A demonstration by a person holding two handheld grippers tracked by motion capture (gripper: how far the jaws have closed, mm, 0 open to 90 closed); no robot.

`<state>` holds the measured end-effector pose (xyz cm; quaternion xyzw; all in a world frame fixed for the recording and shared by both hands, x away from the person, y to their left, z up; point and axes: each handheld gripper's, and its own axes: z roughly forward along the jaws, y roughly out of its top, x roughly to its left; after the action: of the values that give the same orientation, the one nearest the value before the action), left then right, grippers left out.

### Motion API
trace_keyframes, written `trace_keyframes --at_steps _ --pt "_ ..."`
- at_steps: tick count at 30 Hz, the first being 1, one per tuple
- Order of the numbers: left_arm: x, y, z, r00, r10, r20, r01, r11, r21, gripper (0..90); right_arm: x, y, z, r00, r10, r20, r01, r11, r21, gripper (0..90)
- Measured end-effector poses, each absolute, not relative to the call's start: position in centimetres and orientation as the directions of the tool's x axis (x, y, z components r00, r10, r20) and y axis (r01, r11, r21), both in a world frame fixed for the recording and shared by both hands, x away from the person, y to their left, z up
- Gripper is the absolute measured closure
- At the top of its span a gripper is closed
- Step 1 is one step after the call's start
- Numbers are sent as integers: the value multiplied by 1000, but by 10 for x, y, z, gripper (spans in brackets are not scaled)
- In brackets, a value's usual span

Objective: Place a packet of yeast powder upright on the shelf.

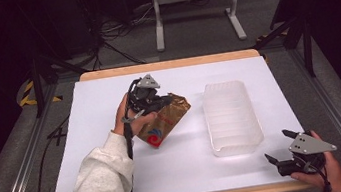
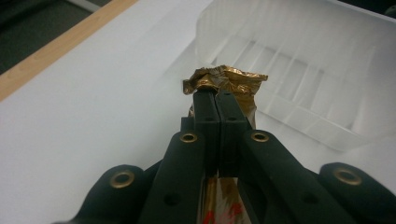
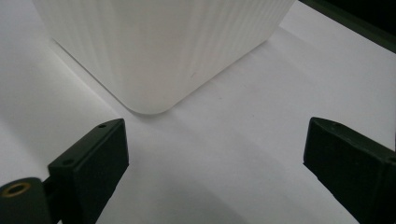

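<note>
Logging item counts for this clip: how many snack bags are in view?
1. The gold snack bag lies left of the clear bin, its edge pinched in the left claw. The bin looks empty.

Crinkled gold foil snack pouch (image 1: 164,121) with a red-and-blue swirl mark near its lower end: pinched at its crumpled top edge (image 2: 225,79) between the closed jaws of the left gripper (image 2: 217,100), foil bunched just beyond the fingertips. Pouch body hangs tilted below the fingers, lower end toward the white table sheet.

Translucent white ribbed plastic bin (image 1: 231,116), rectangular, open top up, empty: stands just beyond the pouch from the left fingers. Its rounded near corner (image 3: 149,105) sits ahead of the right gripper's (image 3: 215,154) wide-spread fingers, apart from both.
</note>
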<state>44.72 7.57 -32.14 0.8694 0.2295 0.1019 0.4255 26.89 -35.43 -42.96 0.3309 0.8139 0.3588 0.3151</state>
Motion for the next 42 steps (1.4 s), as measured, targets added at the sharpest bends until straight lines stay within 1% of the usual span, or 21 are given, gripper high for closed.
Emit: trace_keyframes --at_steps 3,7,10,12,20,24,25,26,31,33,36,39,41,42 --pt "438 81 -315 877 480 -2 289 -525 800 892 269 -354 -429 -583 764 -277 310 524 793 74" --pt "433 87 -313 877 481 -4 280 -503 817 893 269 -353 -429 -584 763 -278 306 524 794 73" --pt "431 88 -314 867 498 4 272 -480 834 896 269 -353 -429 -584 764 -276 308 523 795 74" --pt "428 89 -312 866 500 -18 263 -424 867 897 269 -353 -429 -583 764 -276 308 522 795 73" --pt "425 76 -305 873 485 -53 239 -331 913 897 269 -353 -429 -584 764 -274 307 520 797 74" --pt "420 57 -300 882 464 -79 224 -267 937 899 270 -353 -429 -582 766 -273 308 519 798 74" --pt "418 48 -298 887 456 -76 212 -256 943 899 270 -353 -429 -582 765 -275 306 519 798 73" --pt "418 48 -298 887 456 -76 212 -256 943 899 270 -353 -429 -582 765 -275 306 519 798 73" --pt "416 17 -295 910 397 -118 213 -206 955 899 269 -354 -429 -584 764 -274 305 519 798 73" --pt "416 6 -295 919 372 -133 218 -197 956 899 269 -355 -429 -581 767 -272 309 517 798 74" --pt "415 -12 -295 926 354 -132 211 -196 958 899 269 -355 -430 -582 766 -274 307 519 798 74" --pt "412 -22 -293 931 333 -148 214 -174 961 899 269 -355 -429 -582 767 -272 308 517 799 74" --pt "409 -29 -289 933 336 -132 196 -163 967 899 269 -356 -429 -581 768 -271 308 516 800 73" --pt "409 -31 -288 936 323 -141 199 -155 968 899 269 -356 -429 -580 768 -270 309 514 800 73"
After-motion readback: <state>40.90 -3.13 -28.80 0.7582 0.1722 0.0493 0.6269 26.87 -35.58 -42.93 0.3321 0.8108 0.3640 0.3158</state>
